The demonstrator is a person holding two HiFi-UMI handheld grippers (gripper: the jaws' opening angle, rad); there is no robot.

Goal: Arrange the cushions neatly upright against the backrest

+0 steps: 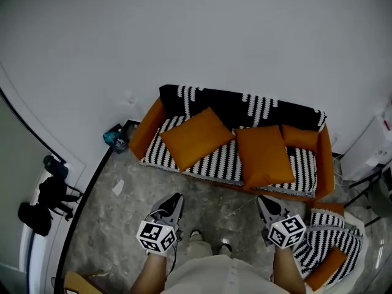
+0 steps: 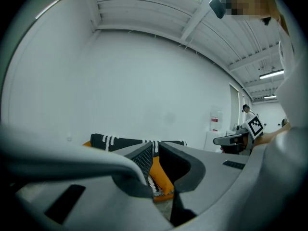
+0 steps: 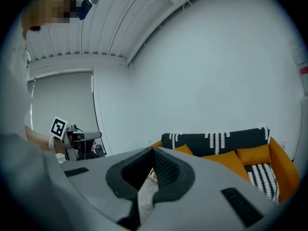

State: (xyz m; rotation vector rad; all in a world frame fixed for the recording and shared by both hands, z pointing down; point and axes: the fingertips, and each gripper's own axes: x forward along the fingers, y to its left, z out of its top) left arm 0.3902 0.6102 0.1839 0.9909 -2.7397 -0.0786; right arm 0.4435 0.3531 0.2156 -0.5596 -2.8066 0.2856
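readable text: none | cube [image 1: 157, 236] of left gripper [image 1: 176, 199]: black-and-white square code pattern, no letters or digits | cube [image 1: 286, 231] of right gripper [image 1: 263, 201]: same kind of pattern | wall notice [image 2: 216, 119]: white with red band, too small to read

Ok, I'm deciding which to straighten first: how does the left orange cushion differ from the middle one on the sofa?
The left cushion is turned cornerwise, like a diamond; the middle cushion sits squarer to the sofa. The left cushion fills the seat's left half; the middle cushion lies right of centre, beside the small cushion. Both are plain orange and similar in size.
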